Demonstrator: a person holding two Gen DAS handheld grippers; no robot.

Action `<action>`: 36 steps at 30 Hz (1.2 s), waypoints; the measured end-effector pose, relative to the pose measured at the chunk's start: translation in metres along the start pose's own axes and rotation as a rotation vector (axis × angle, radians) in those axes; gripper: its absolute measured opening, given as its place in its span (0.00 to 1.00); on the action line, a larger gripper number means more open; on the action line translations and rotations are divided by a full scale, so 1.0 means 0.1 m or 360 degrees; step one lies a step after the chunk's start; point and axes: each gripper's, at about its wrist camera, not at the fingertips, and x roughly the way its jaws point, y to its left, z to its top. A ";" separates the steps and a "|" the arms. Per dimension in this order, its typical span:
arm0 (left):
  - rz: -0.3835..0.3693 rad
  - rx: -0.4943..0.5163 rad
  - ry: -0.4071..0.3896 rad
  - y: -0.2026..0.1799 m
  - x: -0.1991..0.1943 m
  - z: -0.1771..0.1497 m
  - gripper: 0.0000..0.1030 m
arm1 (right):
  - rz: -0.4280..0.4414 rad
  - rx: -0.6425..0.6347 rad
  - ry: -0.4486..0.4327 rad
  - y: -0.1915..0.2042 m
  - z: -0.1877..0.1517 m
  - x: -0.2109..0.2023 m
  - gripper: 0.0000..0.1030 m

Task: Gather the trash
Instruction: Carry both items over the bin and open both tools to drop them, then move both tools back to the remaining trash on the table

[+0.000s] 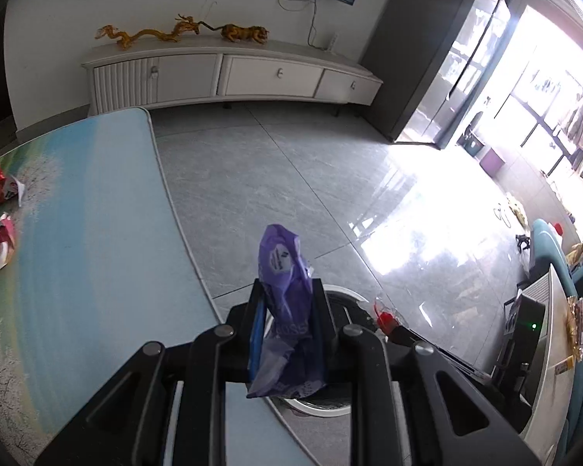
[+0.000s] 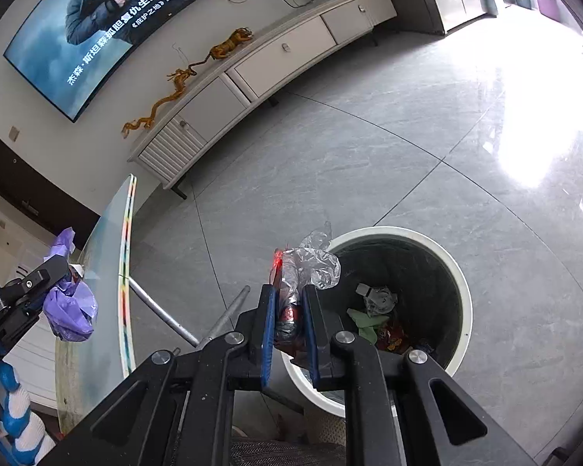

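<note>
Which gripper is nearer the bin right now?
Right. The right gripper, shut on a clear wrapper, is at the bin's near rim. The left gripper, holding a purple wrapper, is farther off by the table edge.

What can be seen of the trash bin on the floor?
The trash bin is round, with a white rim and a dark liner inside. It stands upright and open on the grey tiled floor, beside the table's edge. Crumpled wrappers lie at its bottom: a whitish one, a green one and a red one. Nothing touches its rim; the right gripper, its jaws shut on a clear plastic wrapper, is just over its near edge.
</note>
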 end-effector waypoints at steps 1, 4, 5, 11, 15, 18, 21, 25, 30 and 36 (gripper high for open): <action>-0.0005 0.0019 0.0023 -0.07 0.08 0.00 0.19 | -0.0003 0.0017 0.0007 -0.07 -0.02 0.01 0.13; -0.0013 0.0075 0.0091 -0.26 0.30 -0.02 0.19 | -0.0014 0.0067 0.0028 -0.23 -0.04 0.06 0.14; -0.0015 0.0088 0.0112 -0.32 0.37 -0.02 0.19 | -0.0017 0.0085 0.0035 -0.29 -0.04 0.09 0.15; -0.0030 0.0154 0.0219 -0.58 0.73 -0.05 0.22 | -0.0042 0.0174 0.0077 -0.54 -0.05 0.20 0.18; -0.0063 0.0157 0.0278 -0.68 0.90 -0.05 0.23 | -0.0058 0.0224 0.0079 -0.67 -0.05 0.22 0.35; -0.0088 0.0154 0.0314 -0.71 0.98 -0.06 0.25 | -0.0066 0.0244 0.0079 -0.76 -0.04 0.21 0.36; -0.0108 0.0158 0.0338 -0.74 1.04 -0.06 0.34 | -0.0072 0.0257 0.0076 -0.80 -0.04 0.20 0.36; -0.0138 0.0170 0.0349 -0.76 1.05 -0.07 0.42 | -0.0077 0.0268 0.0066 -0.82 -0.04 0.17 0.36; -0.0155 0.0172 0.0346 -0.72 0.99 -0.08 0.42 | -0.0078 0.0269 0.0044 -0.82 -0.02 0.11 0.36; -0.0102 0.0170 0.0265 -0.67 0.81 -0.04 0.42 | -0.0079 0.0260 0.0005 -0.77 0.01 0.00 0.36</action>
